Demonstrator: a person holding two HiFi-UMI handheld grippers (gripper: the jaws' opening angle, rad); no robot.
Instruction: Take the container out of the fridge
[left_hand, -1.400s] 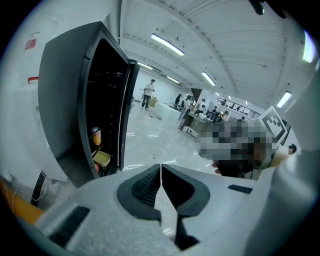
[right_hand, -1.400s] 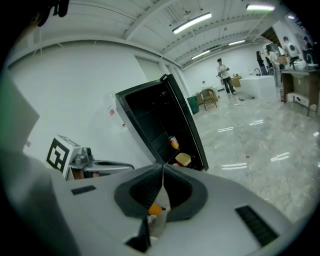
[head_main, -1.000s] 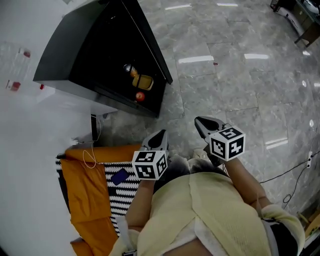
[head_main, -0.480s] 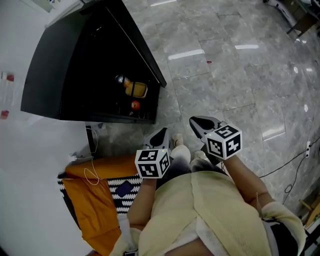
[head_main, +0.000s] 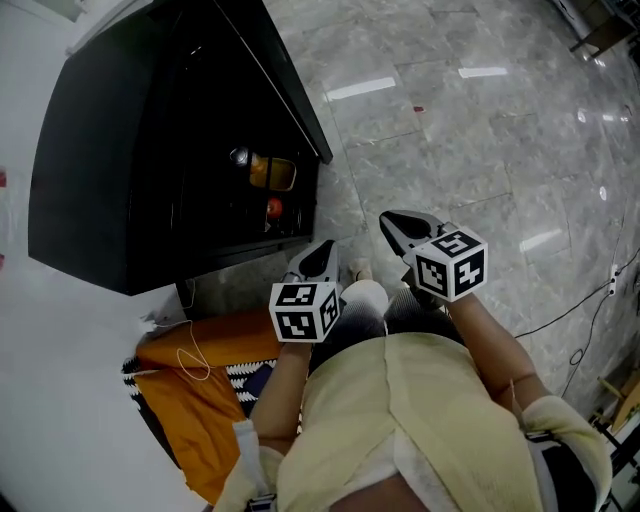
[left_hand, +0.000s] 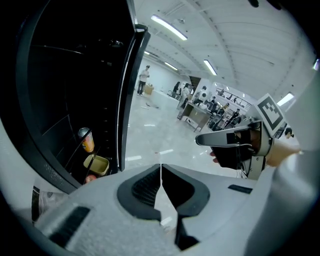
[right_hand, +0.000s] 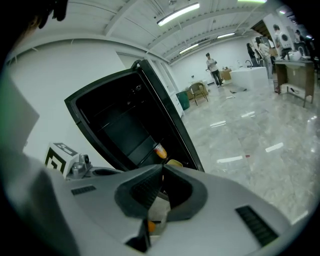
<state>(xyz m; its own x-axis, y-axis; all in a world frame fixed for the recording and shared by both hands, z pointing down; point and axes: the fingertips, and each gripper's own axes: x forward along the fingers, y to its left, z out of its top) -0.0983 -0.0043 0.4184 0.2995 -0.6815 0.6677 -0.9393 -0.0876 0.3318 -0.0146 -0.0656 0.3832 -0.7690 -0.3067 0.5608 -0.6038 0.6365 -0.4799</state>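
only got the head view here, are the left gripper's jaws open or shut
Observer: Shut. The left gripper view shows the left gripper with its jaws tip to tip and nothing between them.
Operator: and the right one
Observer: The right gripper is shut and empty too, and it points at the open fridge.
Operator: is that can in there upright
Observer: Yes. From the side the can stands upright, close by the yellow container.
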